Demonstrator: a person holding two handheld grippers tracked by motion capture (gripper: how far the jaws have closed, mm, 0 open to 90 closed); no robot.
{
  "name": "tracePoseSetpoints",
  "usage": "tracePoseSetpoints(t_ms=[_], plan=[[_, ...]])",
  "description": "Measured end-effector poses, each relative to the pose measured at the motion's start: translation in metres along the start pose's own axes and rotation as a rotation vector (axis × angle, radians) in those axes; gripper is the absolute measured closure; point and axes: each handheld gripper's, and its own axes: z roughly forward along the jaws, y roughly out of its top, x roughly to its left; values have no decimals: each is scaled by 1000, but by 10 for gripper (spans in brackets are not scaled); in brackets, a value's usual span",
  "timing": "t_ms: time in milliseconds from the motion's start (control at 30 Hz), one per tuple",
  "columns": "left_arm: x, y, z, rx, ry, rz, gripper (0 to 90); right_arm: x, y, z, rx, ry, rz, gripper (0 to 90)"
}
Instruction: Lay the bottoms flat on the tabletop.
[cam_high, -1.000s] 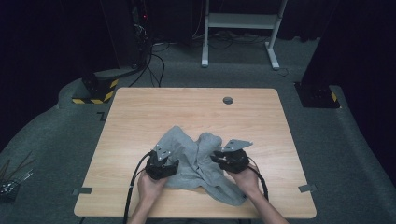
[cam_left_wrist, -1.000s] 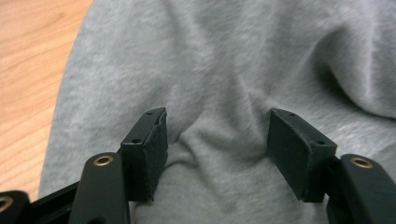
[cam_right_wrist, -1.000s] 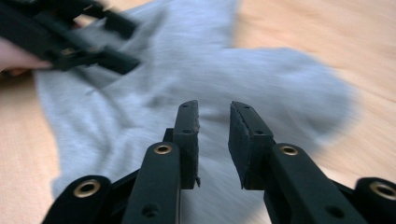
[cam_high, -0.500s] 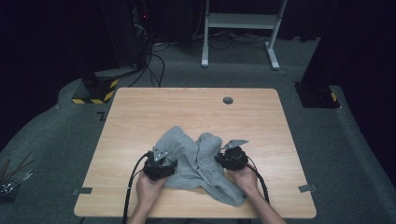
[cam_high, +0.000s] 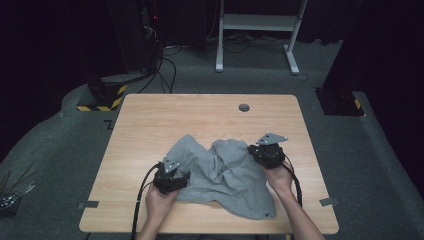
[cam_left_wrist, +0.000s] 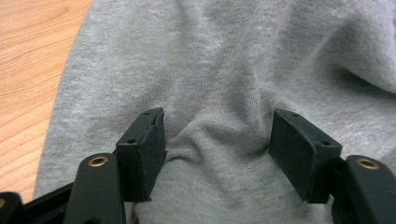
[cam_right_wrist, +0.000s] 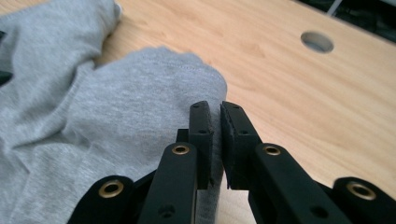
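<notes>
High view: cloth (cam_high: 225, 175) crumpled on near half of bench (cam_high: 150, 120). My right gripper (cam_right_wrist: 215, 122) fingers pinch cloth edge for lifting; left gripper (cam_left_wrist: 217, 140) fingers released, straddling fold, ready to clamp.

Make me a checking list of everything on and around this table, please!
Surface: wooden table, one round hole near the far edge.
Job's things: grey garment, crumpled and lying on the near half of the table.
Clutter: nothing seen on the table.
Grippers: left tongs open, jaws either side of a raised fold; right tongs shut on the garment's edge.
Cables: a black cable trails from the left tongs, another from the right.
Surroundings: grey carpet, white frame behind, yellow-black striped base far left, loose floor wires.
</notes>
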Motion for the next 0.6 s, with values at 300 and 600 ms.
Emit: tracePoseSetpoints(t_ms=[300, 600], plan=[[0, 0, 0, 1, 2, 2, 355, -8, -34, 18, 46, 38, 100, 591], [0, 0, 0, 0, 2, 0, 354, -16, -59, 10, 82, 45, 147, 700]])
